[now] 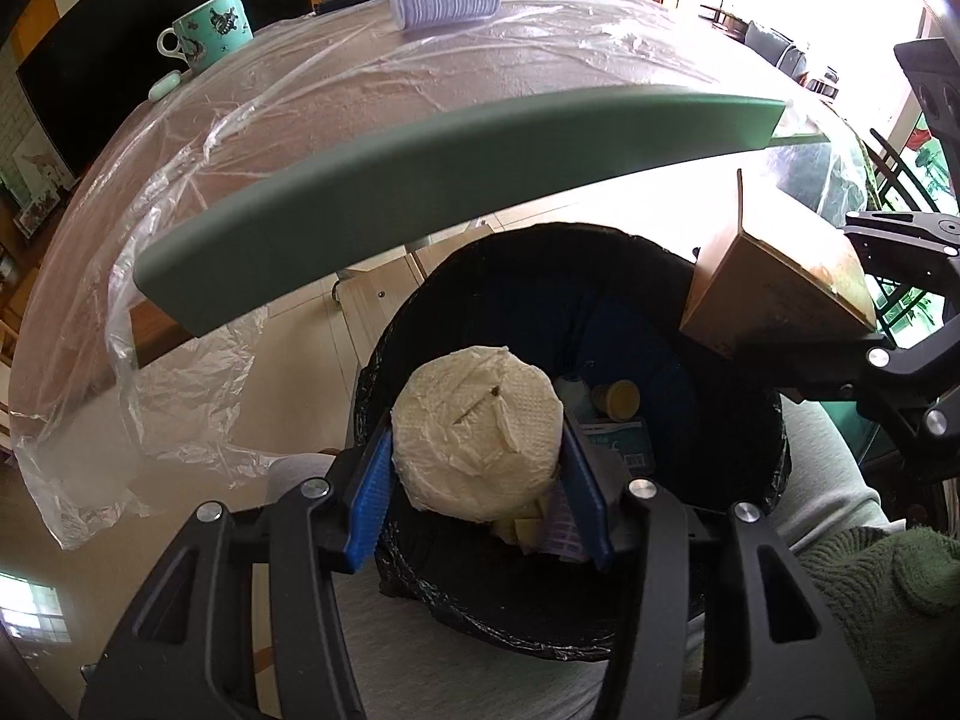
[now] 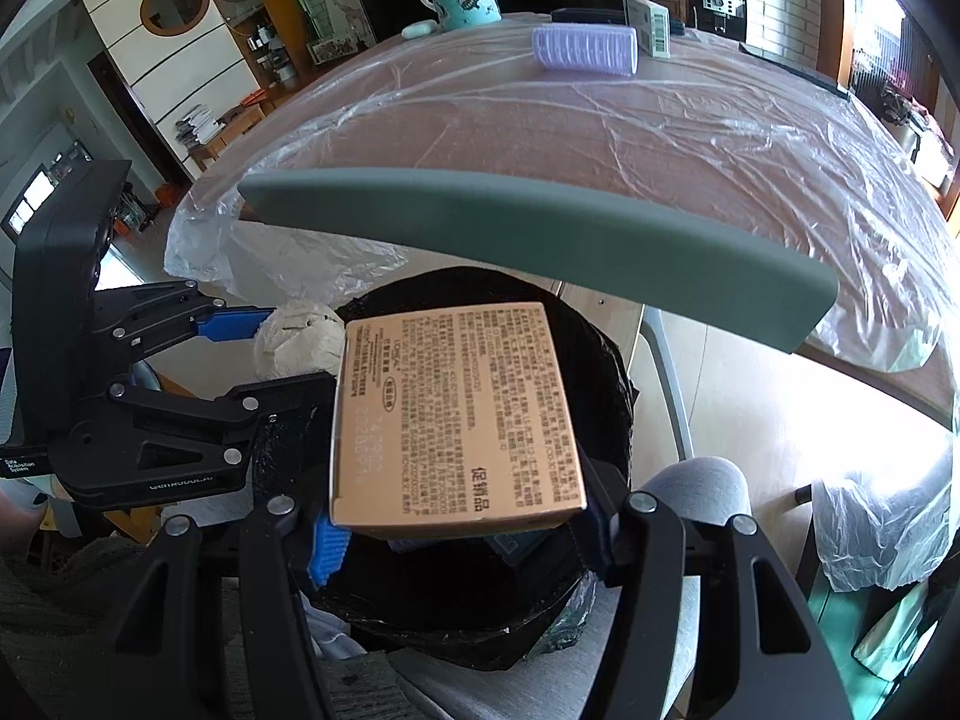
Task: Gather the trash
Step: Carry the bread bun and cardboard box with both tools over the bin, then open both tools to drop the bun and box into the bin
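The tissue wad (image 1: 477,426) sits clenched between the blue pads of the left gripper (image 1: 477,492), right above the open black trash bin (image 1: 744,420). The right gripper (image 2: 459,531) grasps a tan box (image 2: 456,414) w/ printed text, also over the bin, just beside the wad. Inside the bin lie a small cup & some packaging. Behind is the table (image 1: 480,84) under clear plastic sheet, w/ a green edge guard (image 1: 420,192), a teal mug (image 1: 210,27) & a purple roller (image 1: 445,0).

White paper wad (image 1: 477,426) and tan printed box (image 2: 456,414) above black-lined bin (image 1: 744,480).
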Demonstrator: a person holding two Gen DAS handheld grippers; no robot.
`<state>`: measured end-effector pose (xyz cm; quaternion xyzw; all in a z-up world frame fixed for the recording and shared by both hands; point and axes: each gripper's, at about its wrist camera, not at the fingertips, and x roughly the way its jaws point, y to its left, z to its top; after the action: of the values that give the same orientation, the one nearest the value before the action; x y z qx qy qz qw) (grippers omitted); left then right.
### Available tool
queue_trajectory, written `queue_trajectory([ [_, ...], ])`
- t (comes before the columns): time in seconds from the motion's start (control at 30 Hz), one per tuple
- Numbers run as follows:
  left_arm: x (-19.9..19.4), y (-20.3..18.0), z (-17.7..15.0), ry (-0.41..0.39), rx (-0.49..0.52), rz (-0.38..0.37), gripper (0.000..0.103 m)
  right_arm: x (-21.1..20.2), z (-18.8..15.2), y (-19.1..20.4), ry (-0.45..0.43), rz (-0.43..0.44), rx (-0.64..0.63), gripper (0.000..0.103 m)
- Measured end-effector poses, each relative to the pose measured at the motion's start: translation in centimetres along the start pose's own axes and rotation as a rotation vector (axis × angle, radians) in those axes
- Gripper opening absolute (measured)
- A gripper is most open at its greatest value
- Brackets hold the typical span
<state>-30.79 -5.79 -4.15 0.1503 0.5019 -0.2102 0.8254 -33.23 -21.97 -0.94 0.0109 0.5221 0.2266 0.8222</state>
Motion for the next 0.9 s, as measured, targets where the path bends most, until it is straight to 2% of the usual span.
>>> queue_trajectory([
  [0.9,3.3,-0.3,0.0,0.063,0.015,0.007,0.052,3.1,-0.5,-0.8,0.058,-0.051,0.007,0.059],
])
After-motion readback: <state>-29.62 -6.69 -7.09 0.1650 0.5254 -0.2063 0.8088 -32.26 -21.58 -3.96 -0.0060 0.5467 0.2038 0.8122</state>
